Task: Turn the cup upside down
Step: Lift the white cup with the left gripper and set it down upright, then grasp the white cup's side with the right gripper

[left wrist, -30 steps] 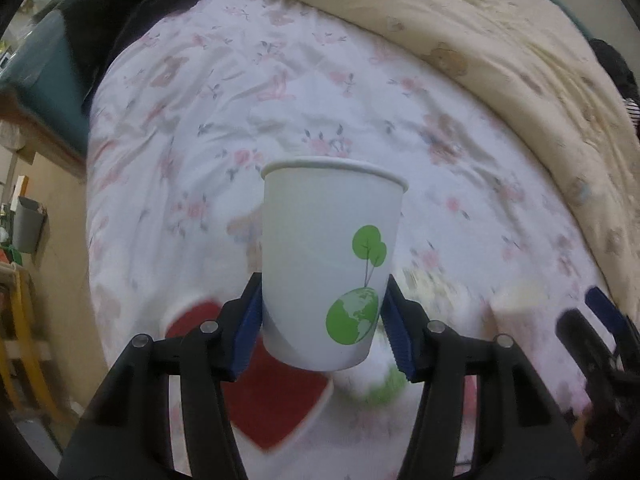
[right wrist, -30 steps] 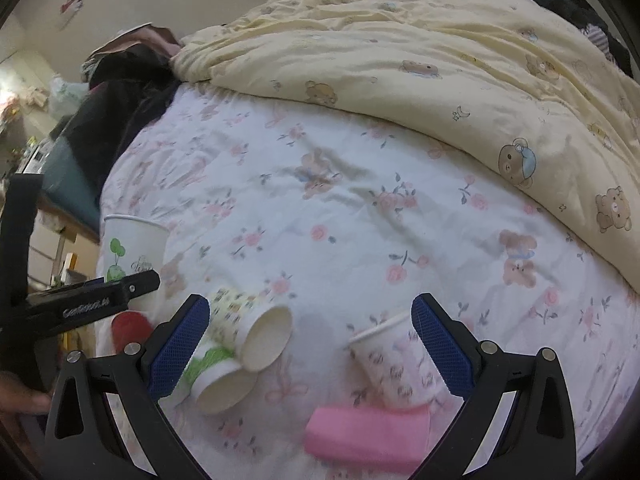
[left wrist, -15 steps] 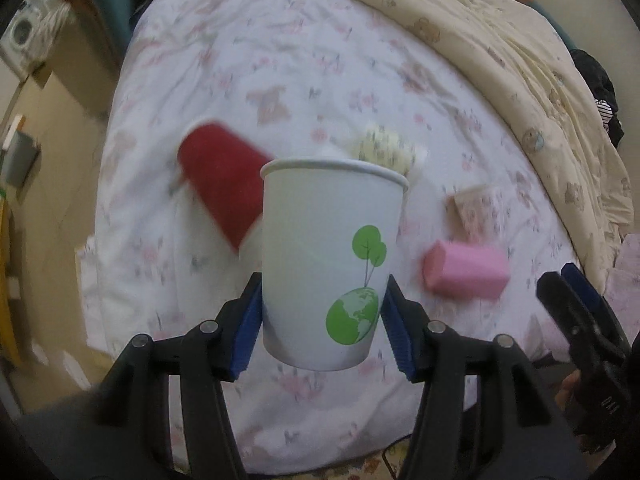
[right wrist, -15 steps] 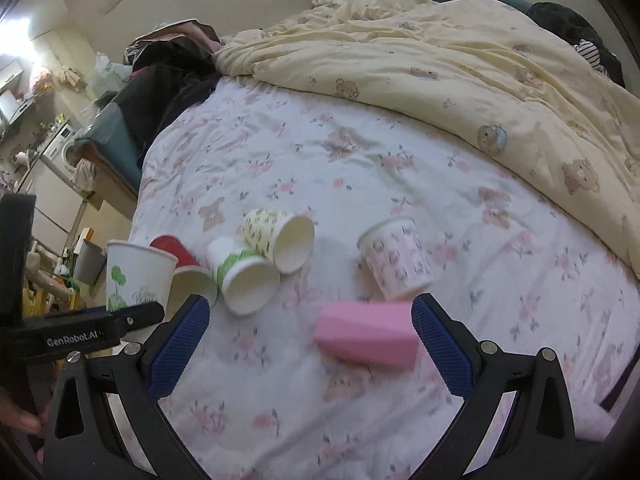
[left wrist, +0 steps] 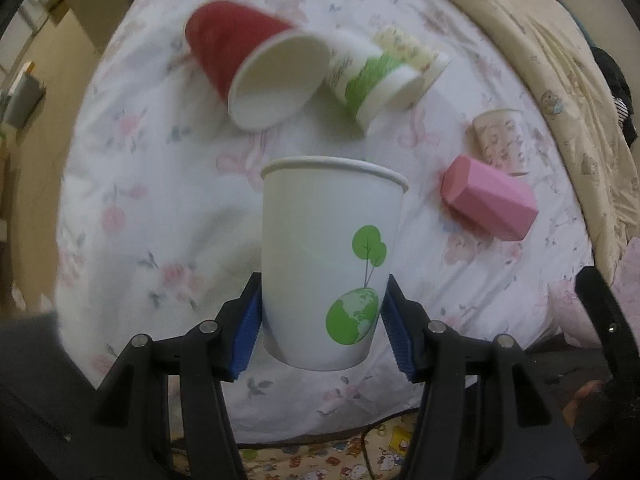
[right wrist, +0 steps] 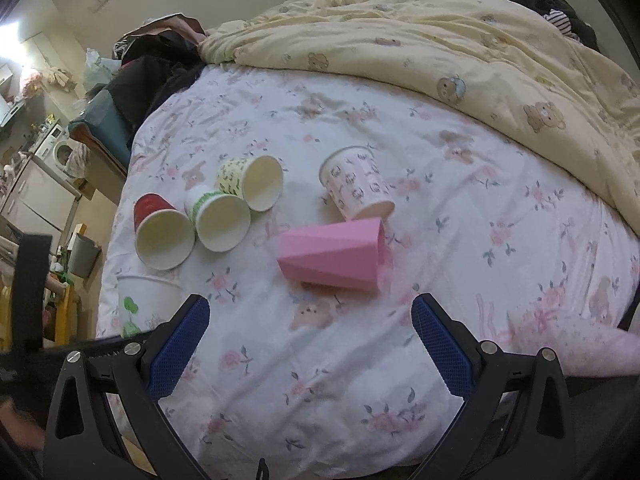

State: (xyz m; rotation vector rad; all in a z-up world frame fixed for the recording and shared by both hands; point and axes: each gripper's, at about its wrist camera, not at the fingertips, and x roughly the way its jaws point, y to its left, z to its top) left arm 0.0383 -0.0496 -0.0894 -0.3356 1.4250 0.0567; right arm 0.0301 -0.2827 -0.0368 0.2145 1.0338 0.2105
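My left gripper point(left wrist: 320, 332) is shut on a white paper cup with a green tree and globe print point(left wrist: 328, 264). It holds the cup by its lower wall, mouth pointing away from the camera, above the near part of the bed. The same cup shows at the left edge of the right wrist view point(right wrist: 140, 304). My right gripper point(right wrist: 312, 344) is open and empty above the bed's near edge, apart from every cup.
Several cups lie on their sides on the floral sheet point(right wrist: 460, 208): a red one point(right wrist: 160, 232), a green-and-white one point(right wrist: 218, 220), a leaf-print one point(right wrist: 252, 180), a pink-print one point(right wrist: 356, 188) and a faceted pink one point(right wrist: 336, 256). A yellow duvet point(right wrist: 440, 40) covers the far side.
My left gripper has tilted and drawn back with the white cup, so the lying cups and the bed's near edge now show beyond it. My right gripper has also pulled back from the cups.
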